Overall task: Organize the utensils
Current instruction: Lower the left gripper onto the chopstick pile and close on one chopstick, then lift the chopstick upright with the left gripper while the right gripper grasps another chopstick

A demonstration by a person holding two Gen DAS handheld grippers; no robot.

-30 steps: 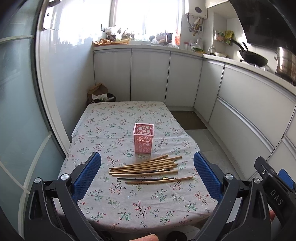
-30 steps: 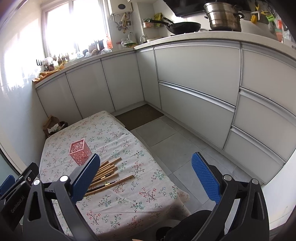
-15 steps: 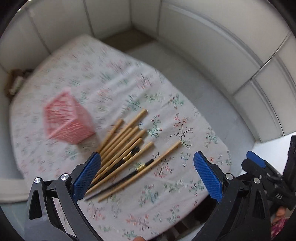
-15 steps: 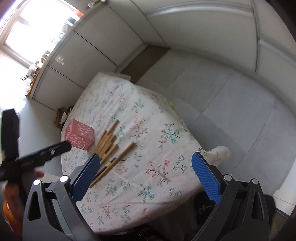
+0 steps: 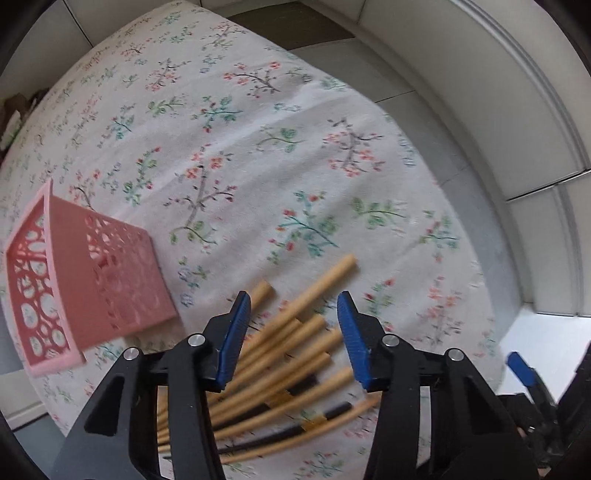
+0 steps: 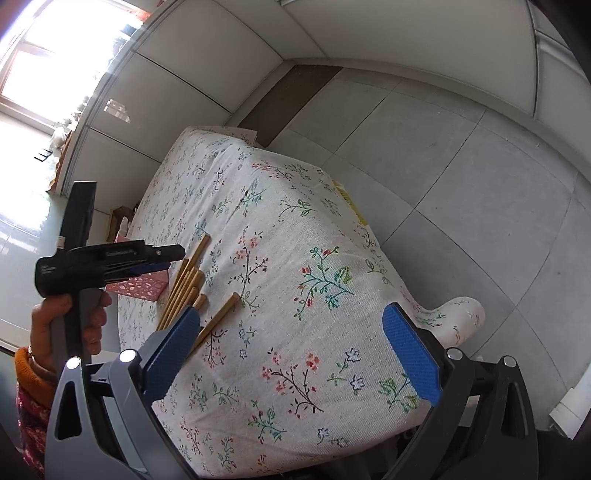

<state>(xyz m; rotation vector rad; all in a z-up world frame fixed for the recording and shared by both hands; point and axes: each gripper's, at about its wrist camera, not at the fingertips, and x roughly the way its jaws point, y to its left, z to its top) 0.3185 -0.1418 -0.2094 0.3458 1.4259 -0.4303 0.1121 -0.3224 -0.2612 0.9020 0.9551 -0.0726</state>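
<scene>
Several wooden chopsticks (image 5: 295, 343) and black ones lie bunched on the floral tablecloth (image 5: 240, 166). A pink perforated holder (image 5: 81, 280) stands just left of them. My left gripper (image 5: 291, 336) hovers right above the bunch, its jaws partly closed around several sticks but not touching them. In the right wrist view my left gripper (image 6: 173, 254) sits over the chopsticks (image 6: 184, 284), with the holder (image 6: 140, 286) behind it. My right gripper (image 6: 291, 354) is wide open and empty over the table's near right part.
The table's right edge drops to a grey tiled floor (image 6: 461, 166). White cabinets (image 6: 369, 33) run along the far side and the right. A cardboard box (image 6: 120, 221) sits on the floor beyond the table.
My left gripper has dropped down close over the chopsticks and its jaws have narrowed. My right gripper has moved in lower over the table and stays open.
</scene>
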